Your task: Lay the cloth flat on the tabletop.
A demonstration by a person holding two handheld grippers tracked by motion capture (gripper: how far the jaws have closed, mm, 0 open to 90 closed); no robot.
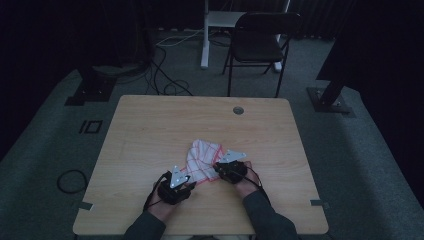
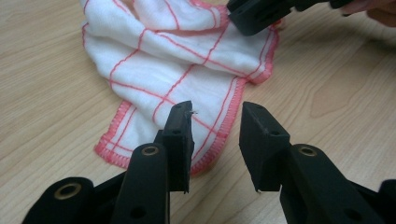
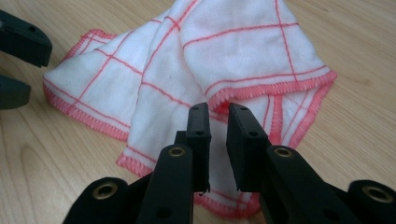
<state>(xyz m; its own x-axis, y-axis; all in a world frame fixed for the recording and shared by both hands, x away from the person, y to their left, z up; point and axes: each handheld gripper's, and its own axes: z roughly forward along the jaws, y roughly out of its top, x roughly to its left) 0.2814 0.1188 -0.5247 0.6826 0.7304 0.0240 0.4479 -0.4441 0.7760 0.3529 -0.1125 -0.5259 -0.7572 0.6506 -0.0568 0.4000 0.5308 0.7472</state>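
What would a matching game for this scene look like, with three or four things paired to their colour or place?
Things:
1. cloth
2. chair
3. table
4. left gripper

Descriptions:
A. black, standing on the floor beyond the table
B. light wood
C. white with red lines, crumpled
D. jaws apart, at the cloth's near hem

Pairs: 1-C, 2-A, 3-B, 4-D
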